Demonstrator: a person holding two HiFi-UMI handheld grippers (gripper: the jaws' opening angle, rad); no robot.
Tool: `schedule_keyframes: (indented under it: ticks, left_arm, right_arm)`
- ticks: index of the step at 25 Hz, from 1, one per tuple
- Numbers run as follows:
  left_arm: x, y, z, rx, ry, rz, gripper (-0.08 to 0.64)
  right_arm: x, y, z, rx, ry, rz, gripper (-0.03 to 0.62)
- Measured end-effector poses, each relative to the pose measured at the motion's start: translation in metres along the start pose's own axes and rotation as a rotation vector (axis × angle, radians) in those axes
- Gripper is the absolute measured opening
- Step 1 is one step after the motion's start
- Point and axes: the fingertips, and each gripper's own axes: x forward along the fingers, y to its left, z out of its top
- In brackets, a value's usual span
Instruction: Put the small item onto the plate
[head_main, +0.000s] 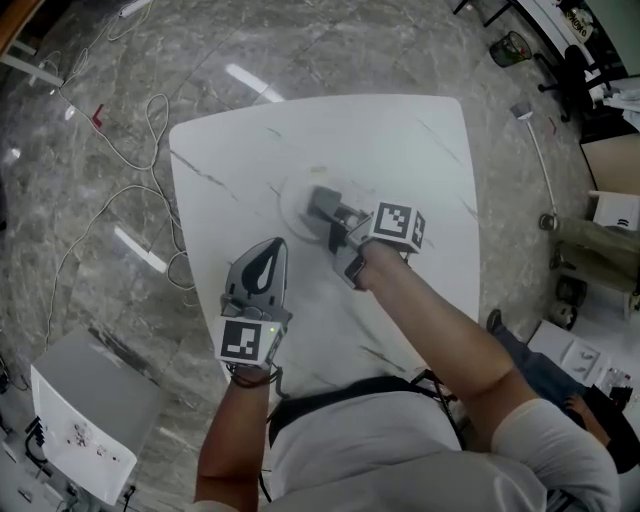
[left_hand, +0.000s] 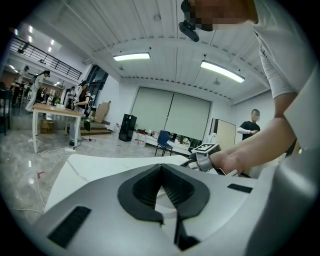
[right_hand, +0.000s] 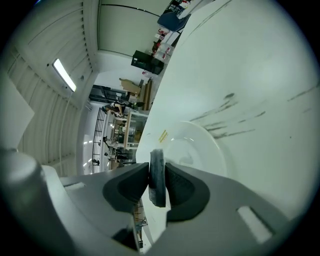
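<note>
Gripping the small item (right_hand: 157, 175): the right gripper (right_hand: 157, 181) has both dark pads pressed on it. It's a flat grey piece, held edge-on between the jaws, clamped on its two faces. In the right gripper view it sits up off the plate (right_hand: 207, 145), with the plate's white surface showing just beyond the jaw tips. I can't tell whether the item touches the plate.

In the head view the right gripper (head_main: 322, 207) reaches over the plate (head_main: 292, 203), which lies near the middle of the white table (head_main: 410, 140). The plate is white on white, so its rim is faint. The right gripper's marker cube (head_main: 396, 225) sits just behind the jaws.

The left gripper (head_main: 270, 255) is parked on the table nearer the person, well apart from the plate and pointing roughly toward it. In the left gripper view the left gripper (left_hand: 162, 192) has its pads meeting at the tips, with nothing held between them.

Cables (head_main: 150, 130) trail across the grey marbled floor left of the table.
</note>
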Motion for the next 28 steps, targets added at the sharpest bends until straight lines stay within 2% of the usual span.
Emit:
schedule_keyframes:
  ticks: [5,8,11,17,24,28]
  left_arm:
    - [-0.005,0.007,0.002,0.013,0.002,-0.016,0.006]
    - [-0.007,0.005,0.004,-0.003,-0.017,-0.002,0.006]
    - [-0.011,-0.001,0.004,-0.004,-0.002,-0.013,0.006]
    - [-0.022,-0.006,0.013,-0.019,-0.035,-0.016,0.006]
    - [-0.037,-0.015,0.022,-0.007,-0.049,0.004,0.006]
    - [-0.044,-0.030,0.033,-0.006,-0.055,0.002,0.006]
  right_arm:
    - [0.008,-0.002,-0.004,-0.012,0.011,-0.036,0.100]
    - [0.006,-0.001,-0.005,-0.027,0.010,-0.057,0.154]
    - [0.003,0.002,-0.007,-0.045,0.023,-0.093,0.215]
    - [-0.006,0.008,-0.007,-0.086,0.030,-0.164,0.252]
    - [-0.035,0.019,-0.017,-0.091,0.020,-0.153,0.267]
    - [-0.058,0.035,-0.022,-0.091,0.000,-0.116,0.267]
